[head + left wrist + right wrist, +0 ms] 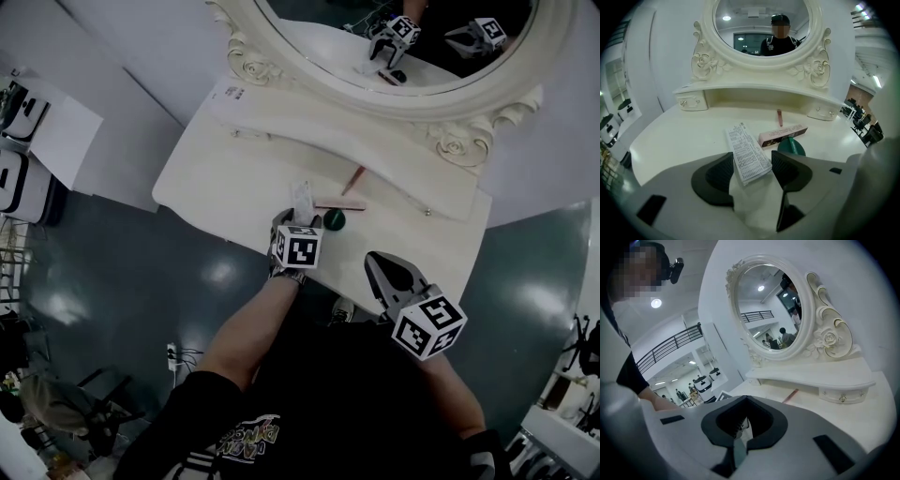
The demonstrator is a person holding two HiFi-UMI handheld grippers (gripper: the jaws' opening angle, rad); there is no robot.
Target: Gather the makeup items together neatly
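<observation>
Near a white printed box [747,152] lie a pink box [782,134], green compact [791,146], pink stick [779,117].

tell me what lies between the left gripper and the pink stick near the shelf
In the left gripper view the pink box lies before the pink stick, green compact beside it; the left gripper grips a printed packet.
</observation>
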